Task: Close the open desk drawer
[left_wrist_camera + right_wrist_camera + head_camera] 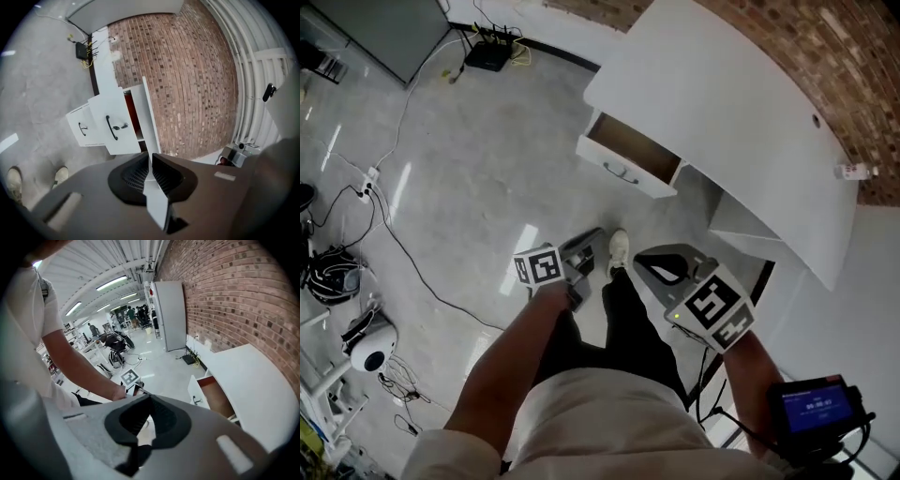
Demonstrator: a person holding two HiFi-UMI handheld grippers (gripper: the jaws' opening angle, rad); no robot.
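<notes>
Drawer point(628, 161) open at desk point(722, 94) left end; wall point(834, 56) behind desk; left tongs point(592, 240), right tongs point(645, 265) before drawer, well apart.

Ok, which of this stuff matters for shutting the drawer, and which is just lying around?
For the job: open drawer, its handle, white desk, left tool and right tool, both shut.

Lying about: router, cables, round white device.

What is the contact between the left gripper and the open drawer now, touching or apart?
Apart. The head view shows a wide stretch of floor between the left gripper and the drawer.
</notes>
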